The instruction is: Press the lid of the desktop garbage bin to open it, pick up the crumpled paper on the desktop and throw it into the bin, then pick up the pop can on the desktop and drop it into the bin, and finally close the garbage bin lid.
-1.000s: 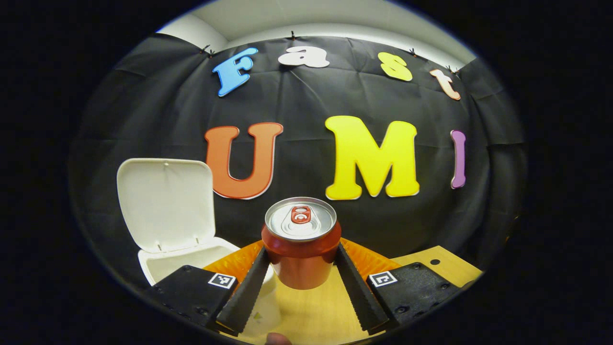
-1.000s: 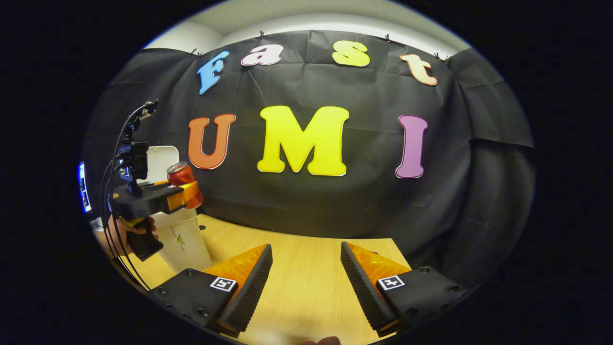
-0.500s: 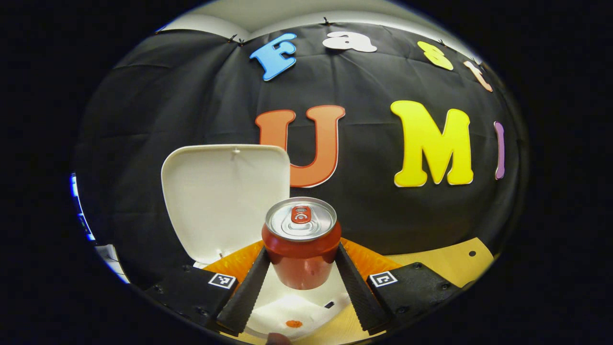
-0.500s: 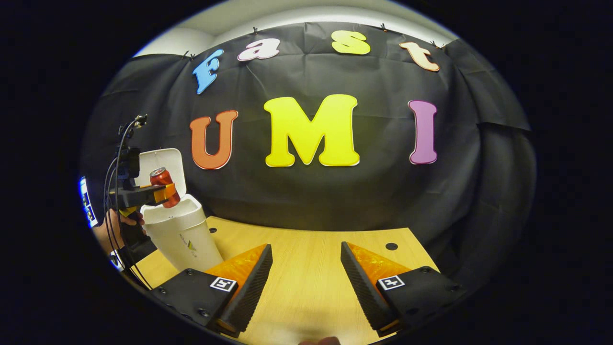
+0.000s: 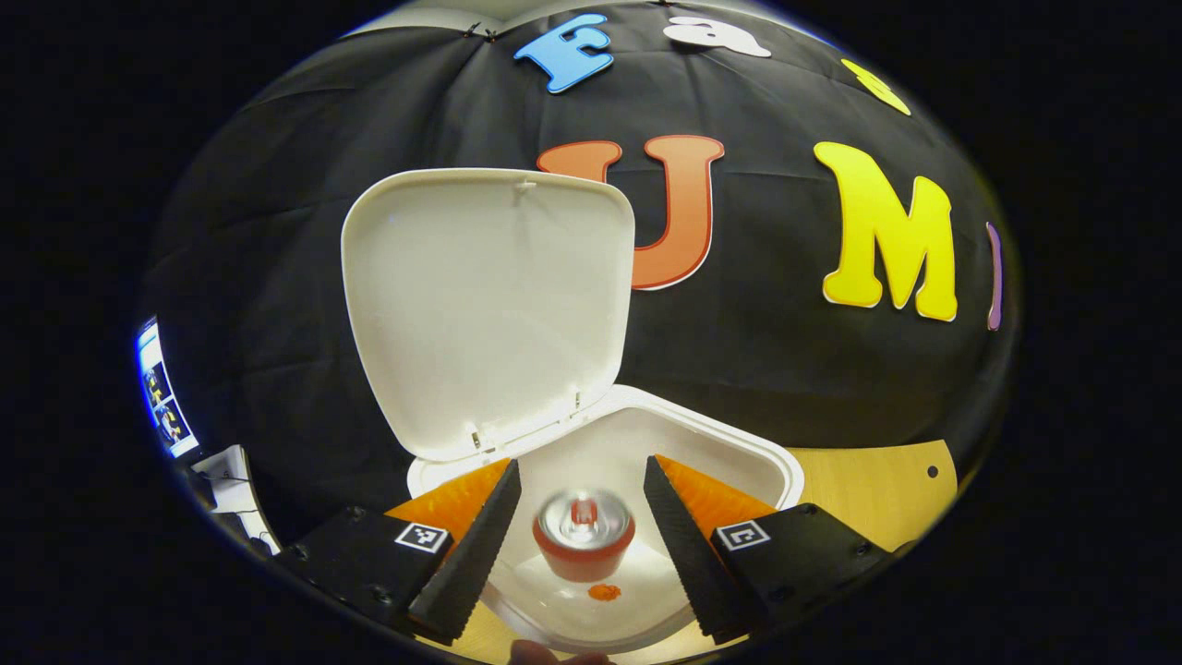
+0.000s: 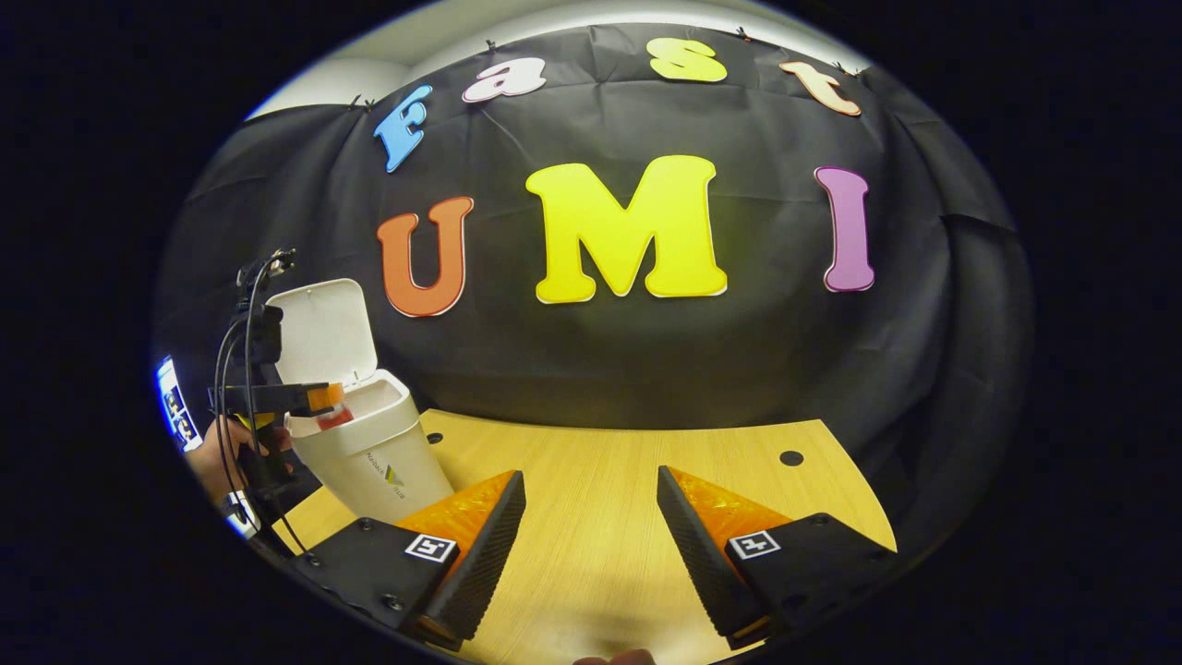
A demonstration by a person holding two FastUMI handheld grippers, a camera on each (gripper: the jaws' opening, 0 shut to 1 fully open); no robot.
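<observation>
Left claw [image 5: 579, 517] spread wide; right claw [image 6: 591, 526] likewise, level.

Black cloth wall [image 6: 646, 369] hangs creased behind a pale wooden tabletop [image 6: 600, 499]; white ceiling [image 6: 554, 23] above, a lit screen [image 5: 157, 392] at far left.
</observation>
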